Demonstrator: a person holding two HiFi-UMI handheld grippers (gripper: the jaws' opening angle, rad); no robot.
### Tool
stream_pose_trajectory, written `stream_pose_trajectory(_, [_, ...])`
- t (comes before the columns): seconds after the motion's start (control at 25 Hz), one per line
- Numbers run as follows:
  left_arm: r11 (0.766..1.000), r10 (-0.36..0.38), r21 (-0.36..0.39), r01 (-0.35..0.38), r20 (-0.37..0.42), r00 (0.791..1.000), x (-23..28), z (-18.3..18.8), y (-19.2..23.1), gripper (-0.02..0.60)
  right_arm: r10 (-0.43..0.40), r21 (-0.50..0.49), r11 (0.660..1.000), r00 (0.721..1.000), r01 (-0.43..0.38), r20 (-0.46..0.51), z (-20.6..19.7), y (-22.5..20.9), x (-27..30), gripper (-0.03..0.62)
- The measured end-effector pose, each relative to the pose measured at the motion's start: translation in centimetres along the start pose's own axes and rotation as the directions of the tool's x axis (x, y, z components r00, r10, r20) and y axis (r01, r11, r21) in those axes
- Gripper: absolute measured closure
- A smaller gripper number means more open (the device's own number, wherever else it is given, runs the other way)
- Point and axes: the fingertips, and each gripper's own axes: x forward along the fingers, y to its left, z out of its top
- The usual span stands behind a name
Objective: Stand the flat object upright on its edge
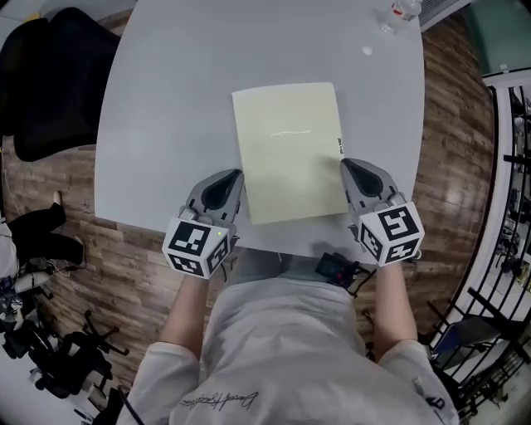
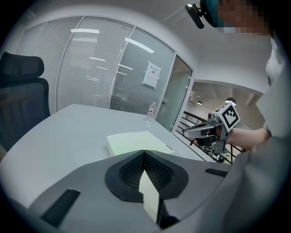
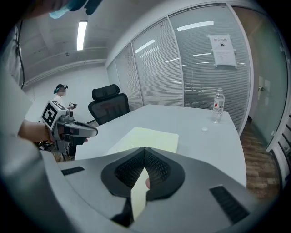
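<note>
A pale yellow flat book (image 1: 290, 149) lies flat on the grey-white table (image 1: 158, 124), its near edge close to the table's front edge. My left gripper (image 1: 238, 173) is shut and empty, its tip right beside the book's left edge near the front corner. My right gripper (image 1: 343, 163) is also shut and empty, its tip at the book's right edge. Whether either tip touches the book I cannot tell. The left gripper view shows the book (image 2: 136, 142) beyond the closed left gripper (image 2: 144, 151). In the right gripper view the book (image 3: 148, 138) lies ahead of the right gripper (image 3: 145, 148).
A water bottle (image 1: 404, 10) and a small cap (image 1: 367, 51) stand at the table's far right corner. A black office chair (image 1: 50, 79) is off the table's left side. Railings (image 1: 506, 166) run along the right. A glass partition (image 3: 200, 63) stands beyond the table.
</note>
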Motion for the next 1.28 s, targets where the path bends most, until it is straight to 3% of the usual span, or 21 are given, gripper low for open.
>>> stream_pose_trajectory(0.36, [0.998, 0.021, -0.066, -0.022, -0.01, 1.0, 1.1, -1.1, 1.2, 0.569, -0.013, 0.027, 1.0, 0.999, 0.014, -0.044, -1.8, -1.1, 1.0, 0.569])
stream_pose_trajectory(0.92, [0.996, 0.002, -0.09, -0.009, -0.077, 0.997, 3.4, -2.8, 1.7, 0.566, -0.042, 0.068, 0.996, 0.991, 0.05, -0.124, -4.4, -4.6, 3.3, 0.568])
stream_pose_trajectory(1.08, [0.99, -0.006, -0.138, -0.008, -0.106, 0.994, 3.9, -3.5, 2.2, 0.478, -0.026, 0.092, 0.995, 0.99, 0.039, -0.137, -4.8, -4.8, 3.9, 0.524])
stream_pose_trajectory(1.16, [0.988, -0.006, -0.152, -0.011, -0.115, 0.993, 4.2, -3.6, 2.4, 0.466, -0.017, 0.103, 0.994, 0.989, 0.032, -0.144, -5.1, -5.0, 4.1, 0.481])
stream_pose_trajectory(1.28, [0.981, -0.018, -0.191, -0.006, -0.123, 0.992, 4.7, -3.8, 2.7, 0.449, -0.007, 0.124, 0.992, 0.989, 0.026, -0.147, -5.3, -5.4, 4.5, 0.468])
